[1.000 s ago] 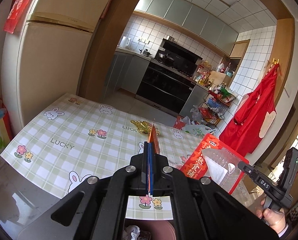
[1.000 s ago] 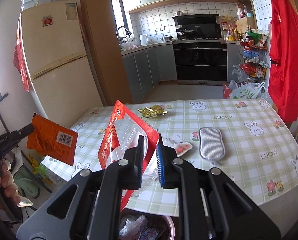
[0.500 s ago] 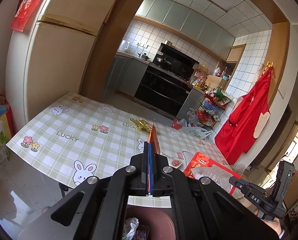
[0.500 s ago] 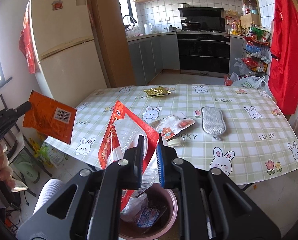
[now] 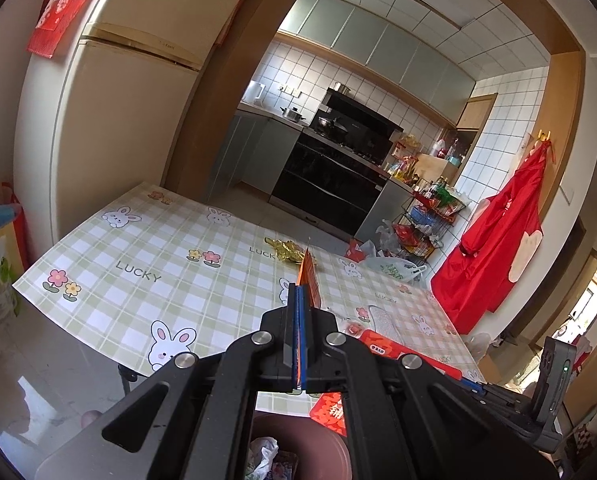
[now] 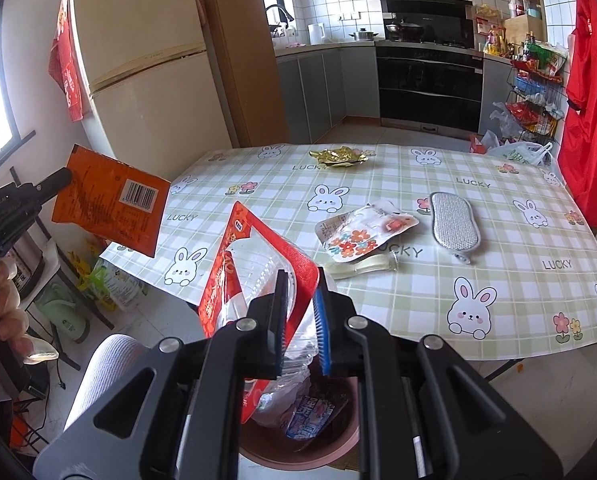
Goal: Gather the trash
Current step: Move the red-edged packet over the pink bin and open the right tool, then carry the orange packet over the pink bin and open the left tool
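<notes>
My left gripper (image 5: 298,292) is shut on an orange snack packet (image 5: 309,276), seen edge-on here. In the right wrist view that packet (image 6: 110,204) hangs flat off the table's left edge, barcode showing, from the left gripper (image 6: 58,180). My right gripper (image 6: 300,304) is shut on a crumpled red and clear snack bag (image 6: 254,264). The bag hangs down into a brown-pink bin (image 6: 338,444) on the floor below the table's near edge. The bin (image 5: 330,444) holds several wrappers. The red bag (image 5: 398,354) also shows low at the right.
On the green checked tablecloth (image 6: 498,288) lie a gold wrapper (image 6: 338,156), a floral packet (image 6: 362,232), a silver scouring pad (image 6: 454,220) and a clear strip (image 6: 362,268). A fridge (image 6: 146,80) stands left. Bags and a white ribbed thing (image 6: 106,372) crowd the floor.
Both grippers have drawn back from the table toward its near edge. The right one sank with the red bag, whose lower end now hangs in the bin.
</notes>
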Demonstrator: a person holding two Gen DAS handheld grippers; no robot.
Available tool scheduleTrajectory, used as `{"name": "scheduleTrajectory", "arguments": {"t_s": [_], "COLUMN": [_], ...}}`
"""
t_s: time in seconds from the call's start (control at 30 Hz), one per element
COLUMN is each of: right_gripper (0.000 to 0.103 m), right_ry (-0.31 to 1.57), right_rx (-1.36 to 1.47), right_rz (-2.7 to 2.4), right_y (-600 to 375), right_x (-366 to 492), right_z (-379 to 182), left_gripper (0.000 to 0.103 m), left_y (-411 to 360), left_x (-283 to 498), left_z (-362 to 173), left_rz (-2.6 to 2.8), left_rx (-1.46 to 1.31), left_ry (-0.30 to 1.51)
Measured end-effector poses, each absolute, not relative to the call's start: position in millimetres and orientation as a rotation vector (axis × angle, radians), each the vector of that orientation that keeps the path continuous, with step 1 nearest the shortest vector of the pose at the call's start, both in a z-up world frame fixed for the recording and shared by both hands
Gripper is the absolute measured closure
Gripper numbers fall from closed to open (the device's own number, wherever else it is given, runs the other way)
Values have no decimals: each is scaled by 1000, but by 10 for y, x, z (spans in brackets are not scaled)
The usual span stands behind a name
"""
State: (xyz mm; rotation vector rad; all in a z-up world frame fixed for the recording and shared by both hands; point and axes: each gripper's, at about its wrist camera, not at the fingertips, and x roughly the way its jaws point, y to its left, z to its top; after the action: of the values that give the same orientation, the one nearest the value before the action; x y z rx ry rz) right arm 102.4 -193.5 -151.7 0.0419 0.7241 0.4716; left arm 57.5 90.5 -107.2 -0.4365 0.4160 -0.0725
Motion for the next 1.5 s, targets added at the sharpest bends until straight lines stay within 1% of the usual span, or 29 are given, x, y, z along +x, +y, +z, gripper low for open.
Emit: {"name": "scheduleTrajectory", "arguments": {"t_s": [0.07, 0.23, 0.27, 0.3, 0.33, 0.4, 0.43, 0.5, 0.6, 0.67, 1.5], "right_gripper": [86, 74, 67, 63, 55, 33, 28, 10, 7, 6, 6], "right_ry": [727, 722, 718, 711, 703, 684, 671, 642, 613, 602, 590], "right_rx": [50, 55, 60, 68, 74, 85, 91, 102, 114, 121, 232], "right_rz": [482, 485, 482, 478, 474, 457, 450, 428, 399, 373, 310], "right_y": [-1939, -1950, -1964, -1980, -1994, -2028, -2047, -2086, -2141, -2182, -2611], "right_x": [1029, 1031, 1029, 1027, 1022, 1008, 997, 973, 947, 943, 923], "right_z": [-1520, -1505, -1500, -1486, -1471, -1424, -1399, -1342, -1274, -1245, -1303], "left_gripper": [103, 103, 103, 103, 103, 103, 103, 103, 103, 103, 102], "left_y": [906, 873, 866, 864, 857, 837, 825, 795, 762, 725, 58], "left_x": [595, 609, 607, 606, 602, 594, 590, 582, 578, 574, 634], "left_z": [-1087, -1093, -1093, -1097, -1097, -1092, -1090, -1076, -1068, -1065, -1111], "left_rz": [-73, -82, -85, -88, -92, -97, -101, -108, -121, -135, -264], "left_rx": [-438, -434, -432, -432, -431, -427, -425, -420, -416, -411, -297], "left_ry": [421, 430, 431, 432, 432, 433, 433, 432, 433, 436, 521]}}
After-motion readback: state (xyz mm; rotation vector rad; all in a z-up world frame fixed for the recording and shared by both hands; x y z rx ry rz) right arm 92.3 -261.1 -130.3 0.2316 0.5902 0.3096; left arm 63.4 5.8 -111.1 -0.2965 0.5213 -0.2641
